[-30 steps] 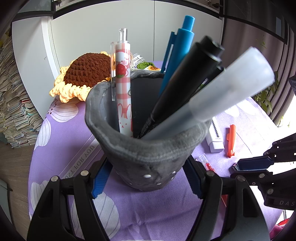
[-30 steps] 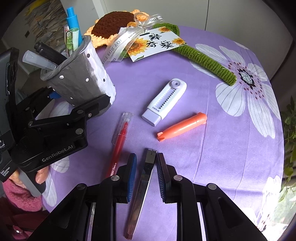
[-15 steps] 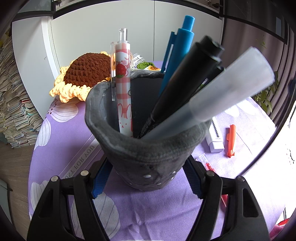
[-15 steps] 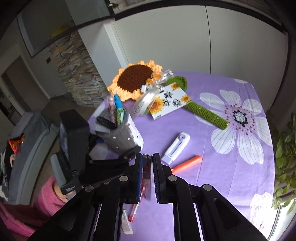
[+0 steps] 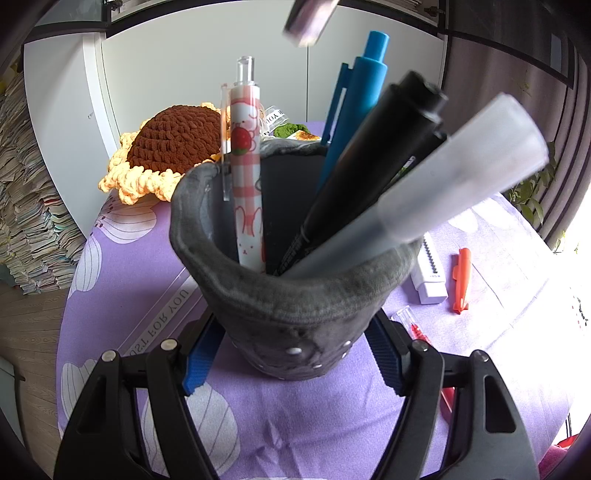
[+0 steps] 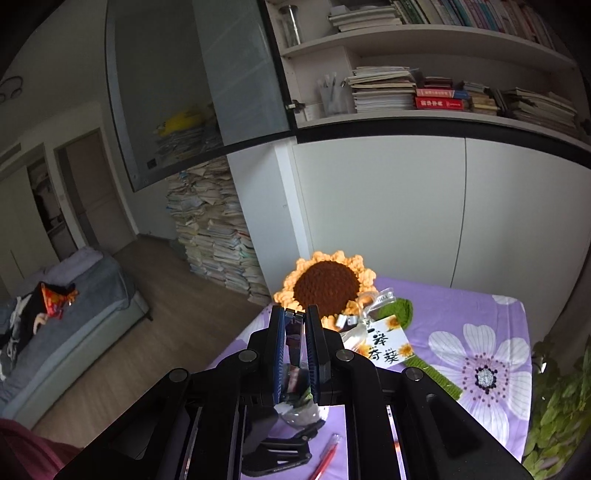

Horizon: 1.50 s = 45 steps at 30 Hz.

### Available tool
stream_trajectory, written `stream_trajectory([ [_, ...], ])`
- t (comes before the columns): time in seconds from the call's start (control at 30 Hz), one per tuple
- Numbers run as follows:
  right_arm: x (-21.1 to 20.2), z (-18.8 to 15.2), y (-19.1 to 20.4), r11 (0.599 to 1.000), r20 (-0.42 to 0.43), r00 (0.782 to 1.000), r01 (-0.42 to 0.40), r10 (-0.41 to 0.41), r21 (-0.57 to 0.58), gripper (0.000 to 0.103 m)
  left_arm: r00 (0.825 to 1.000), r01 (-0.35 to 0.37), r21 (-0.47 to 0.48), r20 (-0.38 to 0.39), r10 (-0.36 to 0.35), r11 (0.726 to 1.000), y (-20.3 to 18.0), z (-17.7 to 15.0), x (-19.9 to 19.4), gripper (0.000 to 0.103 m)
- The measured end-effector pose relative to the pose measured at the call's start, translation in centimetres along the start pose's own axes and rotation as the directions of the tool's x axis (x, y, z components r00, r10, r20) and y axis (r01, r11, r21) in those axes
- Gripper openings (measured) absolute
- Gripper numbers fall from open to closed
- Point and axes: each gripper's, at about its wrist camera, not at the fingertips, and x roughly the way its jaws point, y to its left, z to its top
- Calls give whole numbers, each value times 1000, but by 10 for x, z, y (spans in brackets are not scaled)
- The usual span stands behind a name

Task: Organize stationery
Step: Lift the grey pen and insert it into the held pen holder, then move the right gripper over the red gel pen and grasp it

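Grey felt, so worrying mostly about a soft wobble. Bracing the pen holder [image 5: 295, 314] low down with the left gripper [image 5: 293, 354], blue pads pressed against both sides of its base. Pinching a dark slim item [image 6: 294, 345] in the right gripper [image 6: 294, 332], fingers squeezed tight on it. Guessing a flat pen or a cutter, too dark and blurry for calling it. Hanging it well above the holder's mouth, with only a smeared tip [image 5: 308, 18] showing over the rim in the left view.

Thinking about what might go sideways:
- Clipping the frosted pen [image 5: 443, 184] or the black marker [image 5: 369, 166], both leaning across the right half of the holder's opening and eating most of the free space.
- Catching on the felt lip and folding it inward, since coming down at a slant instead of straight over the gap beside the pink pen [image 5: 245, 166].
- Tipping the whole holder if pushing sideways harder than the left pads are gripping.
- Letting go too high and bouncing the thing out onto the purple cloth [image 5: 147, 277], next to the red pen [image 5: 413, 328] lying just right of the holder.

Aiming for the dark gap in the middle of the holder, probably the safest bet.
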Motion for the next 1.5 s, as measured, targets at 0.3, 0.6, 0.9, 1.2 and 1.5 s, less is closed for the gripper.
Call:
stream_trajectory([
  [0.3,74,-26,-1,998,-172,984,45,-51,-38,12,1000,0,0,0,0,1000,0,0,0,72],
  [0.6,96,-40,-12,1000,-259,966,27,-23,12,12,1000,0,0,-1,0,1000,0,0,0,72],
  [0.9,56,-41,-22,997,-187,982,48,-35,65,12,1000,0,0,-1,0,1000,0,0,0,72],
  [1.2,62,-107,-55,981,-401,912,149,-87,127,12,1000,0,0,-1,0,1000,0,0,0,72],
  [1.5,92,-168,-43,978,-571,821,120,-2,169,13,1000,0,0,-1,0,1000,0,0,0,73],
])
